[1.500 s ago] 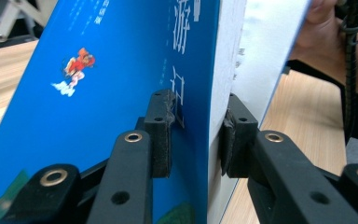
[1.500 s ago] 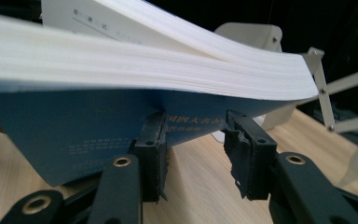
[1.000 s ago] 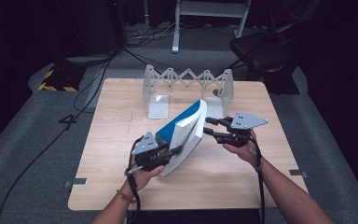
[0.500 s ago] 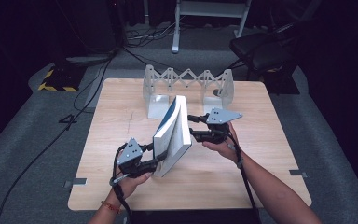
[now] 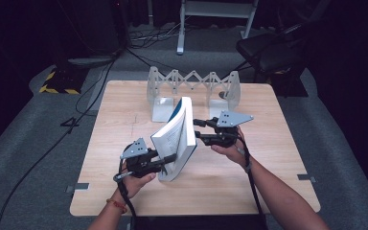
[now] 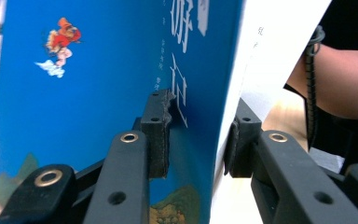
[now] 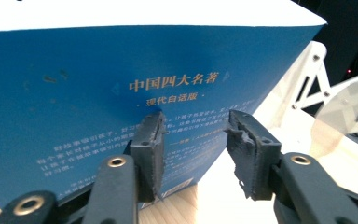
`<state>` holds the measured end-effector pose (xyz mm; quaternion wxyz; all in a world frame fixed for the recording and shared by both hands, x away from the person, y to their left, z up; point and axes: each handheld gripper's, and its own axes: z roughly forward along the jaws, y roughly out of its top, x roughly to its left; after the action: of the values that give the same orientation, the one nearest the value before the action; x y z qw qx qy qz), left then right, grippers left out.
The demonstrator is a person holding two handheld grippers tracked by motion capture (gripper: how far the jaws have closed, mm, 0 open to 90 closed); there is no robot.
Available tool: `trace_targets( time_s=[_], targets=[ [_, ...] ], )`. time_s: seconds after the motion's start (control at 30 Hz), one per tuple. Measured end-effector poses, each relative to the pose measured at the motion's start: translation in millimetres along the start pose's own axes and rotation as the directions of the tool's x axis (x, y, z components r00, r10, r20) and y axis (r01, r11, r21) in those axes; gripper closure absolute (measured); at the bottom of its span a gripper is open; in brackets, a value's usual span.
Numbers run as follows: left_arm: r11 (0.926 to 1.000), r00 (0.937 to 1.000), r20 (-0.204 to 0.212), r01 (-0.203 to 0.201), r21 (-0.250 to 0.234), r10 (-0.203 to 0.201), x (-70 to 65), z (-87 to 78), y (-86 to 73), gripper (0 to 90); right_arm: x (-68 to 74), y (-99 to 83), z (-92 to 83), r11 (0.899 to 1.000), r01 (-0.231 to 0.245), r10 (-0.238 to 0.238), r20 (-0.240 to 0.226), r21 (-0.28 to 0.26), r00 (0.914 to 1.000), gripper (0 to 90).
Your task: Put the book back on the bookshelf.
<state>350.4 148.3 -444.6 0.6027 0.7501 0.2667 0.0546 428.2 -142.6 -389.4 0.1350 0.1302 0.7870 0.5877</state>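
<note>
- The book is standing tilted near the middle of the worktop, its lower corner toward the near edge, its top leaning toward the far edge.
- The left gripper is grasping the book's lower end: in the left gripper view one pad is pressing on the blue cover and the other is sitting behind the white page block. Its jaws have just been closing, with the book between them.
- How firmly the far pad is biting is hard to make out, as the page edge is hiding its face.
- The right gripper is meeting the book's upper right edge. In the right gripper view its jaws are standing apart in front of the back cover; they have just been closing, and I cannot tell whether they are pinching anything.
- The book is cutting off part of the grey folding rack at the far edge.
- The person's forearms are cut off at the picture's bottom.
</note>
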Motion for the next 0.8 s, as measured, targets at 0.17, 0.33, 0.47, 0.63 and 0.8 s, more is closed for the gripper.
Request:
trace_targets(
  time_s=[0.17, 0.33, 0.47, 0.63, 0.8],
  targets=[
    [0.9999, 0.9993, 0.036, 0.012, -0.010, -0.012, 4.9, 28.5, 7.9, 66.0, -11.5, -6.6, -14.2, 0.999, -0.032, 0.032, 0.070, -0.014, 0.9970, 62.0],
    [1.0000, 0.9986, 0.054, 0.003, -0.005, -0.003, 3.1, 47.9, 13.5, 65.9, -17.0, -10.0, -31.9, 1.000, -0.030, 0.031, 0.116, -0.010, 0.9928, 64.9],
    [0.9996, 0.9967, 0.076, -0.027, 0.012, 0.026, -0.8, 60.6, 19.1, 66.0, -16.6, -14.1, -48.5, 1.000, -0.020, 0.017, 0.163, 0.018, 0.9864, 65.4],
    [0.9988, 0.9920, 0.119, -0.046, 0.016, 0.044, -5.2, 79.9, 24.7, 65.5, -20.7, -24.1, -69.0, 0.999, -0.037, 0.033, 0.187, 0.016, 0.9817, 65.8],
    [0.9989, 0.9879, 0.148, -0.047, 0.004, 0.046, -6.3, 92.9, 28.6, 65.2, -25.4, -29.9, -83.4, 0.998, -0.067, 0.069, 0.204, -0.017, 0.9766, 67.2]
  ],
)
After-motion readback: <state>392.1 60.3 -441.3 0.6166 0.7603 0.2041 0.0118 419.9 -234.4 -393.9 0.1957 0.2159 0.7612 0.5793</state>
